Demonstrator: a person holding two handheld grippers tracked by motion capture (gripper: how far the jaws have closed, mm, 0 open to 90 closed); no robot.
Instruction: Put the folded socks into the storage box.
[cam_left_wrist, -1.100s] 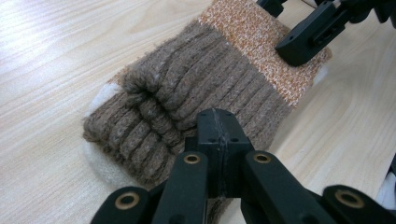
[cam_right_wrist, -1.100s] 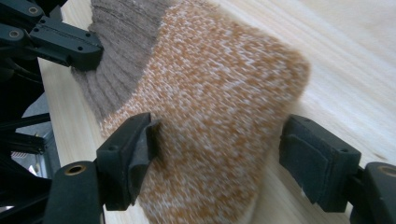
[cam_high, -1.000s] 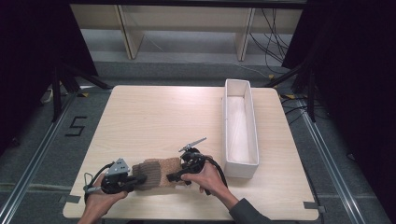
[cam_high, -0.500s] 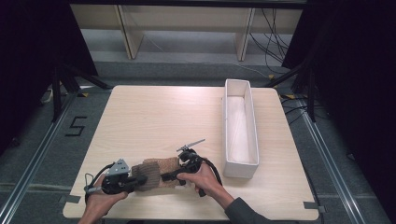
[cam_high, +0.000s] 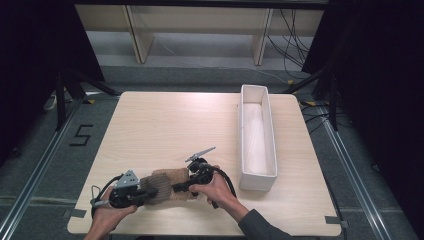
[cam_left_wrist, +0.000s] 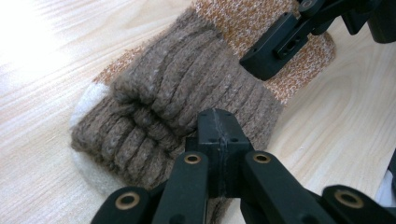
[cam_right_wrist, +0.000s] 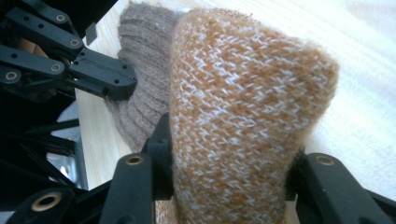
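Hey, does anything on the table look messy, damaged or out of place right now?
Nothing looks damaged or spilled. The one untidy thing is the brown knitted sock: it lies bunched and folded over itself near the table's front edge, gripped at each end by the left gripper and right gripper. The white bin sits straight.

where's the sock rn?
In the high view the sock lies at the near edge of the table, left of the white bin, between the left tool and the right tool.
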